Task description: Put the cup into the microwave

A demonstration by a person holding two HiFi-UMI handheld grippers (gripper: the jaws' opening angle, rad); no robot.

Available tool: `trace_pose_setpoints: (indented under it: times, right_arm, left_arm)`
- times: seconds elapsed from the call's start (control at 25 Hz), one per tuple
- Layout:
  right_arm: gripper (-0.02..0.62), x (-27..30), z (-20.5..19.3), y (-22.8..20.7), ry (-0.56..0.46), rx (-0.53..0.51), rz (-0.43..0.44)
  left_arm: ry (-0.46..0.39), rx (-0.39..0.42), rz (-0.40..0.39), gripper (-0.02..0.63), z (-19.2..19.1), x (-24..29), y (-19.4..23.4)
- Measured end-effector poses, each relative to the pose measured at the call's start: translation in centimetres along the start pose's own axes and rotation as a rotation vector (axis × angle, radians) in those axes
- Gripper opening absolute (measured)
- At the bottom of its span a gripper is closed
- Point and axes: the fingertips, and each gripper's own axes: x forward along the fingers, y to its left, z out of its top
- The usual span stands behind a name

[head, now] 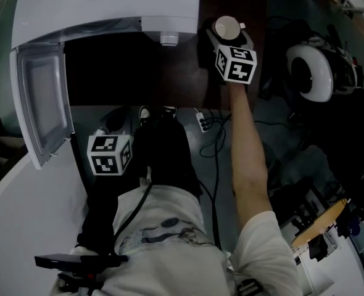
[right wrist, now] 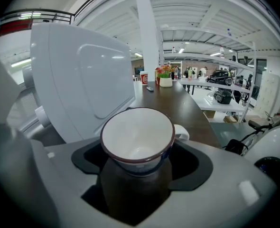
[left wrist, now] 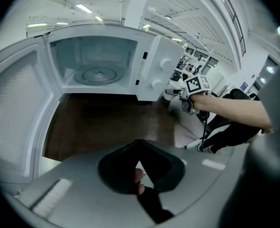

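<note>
Your right gripper point(right wrist: 139, 161) had its fingers spread wide around the cup point(head: 226, 27) without pressing it, so the cup rested on the tabletop point(left wrist: 107, 122) just beside the microwave point(left wrist: 99, 63). The door point(head: 40, 100) stood open, ready. Your left gripper point(left wrist: 141, 184), fingers closed on nothing, hung clear.

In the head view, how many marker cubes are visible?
2. The left cube is at lower left, beside the open microwave door; the right cube is at upper right, just below the white cup. None appears hidden.
</note>
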Motion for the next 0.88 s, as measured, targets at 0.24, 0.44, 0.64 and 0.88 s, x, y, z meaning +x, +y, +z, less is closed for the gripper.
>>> trace_pose_setpoints:
  times: [0.24,0.44,0.64,0.88]
  right_arm:
    - [0.391,-1.6,-0.8,1.1,-0.013,-0.019,0.005]
    - [0.391,-3.5,-1.2,2.2,-0.033,-0.014,0.005]
    - [0.391,-6.5,-1.3,4.5,-0.054,-0.03,0.015]
    - [0.391,-10.3,-2.3,9.3,-0.059,-0.029,0.056]
  left_arm:
    - [-0.01,0.002,-0.001,0.0,-0.2,-0.3,0.2]
    - [-0.023,0.002,-0.01,0.0,-0.4,-0.6,0.0]
    - [-0.042,-0.001,-0.022,0.0,-0.6,-1.0,-0.1]
    - [-0.071,-0.022,-0.034,0.0,-0.7,-1.3,0.1]
